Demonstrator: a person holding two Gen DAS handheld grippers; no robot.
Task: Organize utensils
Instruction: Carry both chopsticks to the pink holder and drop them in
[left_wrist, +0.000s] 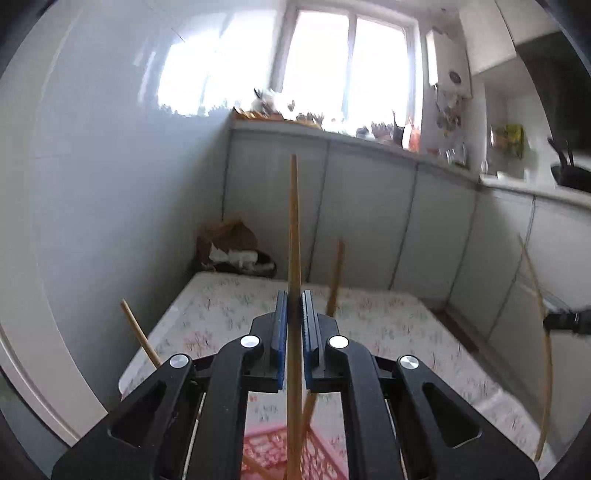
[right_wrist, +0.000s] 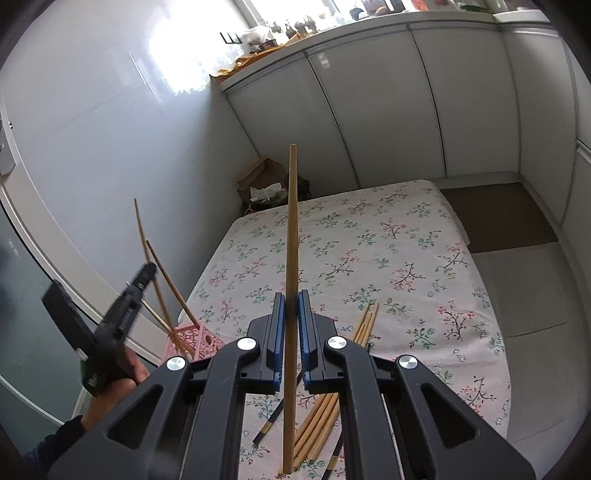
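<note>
Right wrist view shows my right gripper (right_wrist: 291, 306) clenched on one chopstick (right_wrist: 291, 236) above the table's (right_wrist: 424, 236) near edge, left gripper (left_wrist: 294, 310) likewise gripping another chopstick (left_wrist: 294, 221), both next needing lowering into the pink basket (right_wrist: 194, 338).

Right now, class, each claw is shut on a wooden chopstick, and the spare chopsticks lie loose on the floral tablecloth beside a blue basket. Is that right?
One detail is wrong: the basket is pink, not blue, as the right wrist view shows. The rest stands: the left claw and right claw each grip a wooden chopstick, and spare chopsticks lie on the floral tablecloth.
</note>
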